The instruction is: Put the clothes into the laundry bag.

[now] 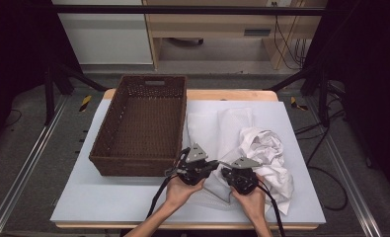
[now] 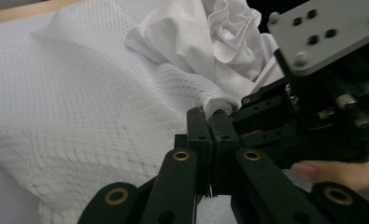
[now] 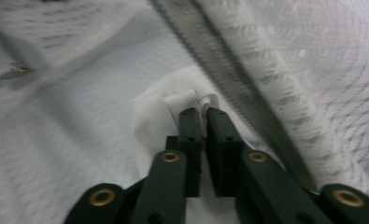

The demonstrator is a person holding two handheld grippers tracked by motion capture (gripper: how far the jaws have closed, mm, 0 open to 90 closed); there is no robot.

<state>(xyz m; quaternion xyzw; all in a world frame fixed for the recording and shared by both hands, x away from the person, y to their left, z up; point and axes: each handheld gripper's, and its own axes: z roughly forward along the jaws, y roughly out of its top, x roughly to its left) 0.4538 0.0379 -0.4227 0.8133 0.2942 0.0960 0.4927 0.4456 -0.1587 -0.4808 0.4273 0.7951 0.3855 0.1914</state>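
The left tongs [image 2: 209, 116] are clamped on a folded edge of the white mesh laundry bag [image 2: 79, 107], the jaws pressed together with cloth pinched at their tips. Just beside them, the right tongs [image 3: 202, 114] are closed on a small fold of white fabric beside the bag's zipper [image 3: 229, 79]. The bag lies flat on the grey counter [image 1: 123, 197]. Just beyond the right tongs sits a crumpled white cloth [image 1: 269, 148]. Left of the left tongs stands a dark brown woven rectangular basket [image 1: 113, 123].
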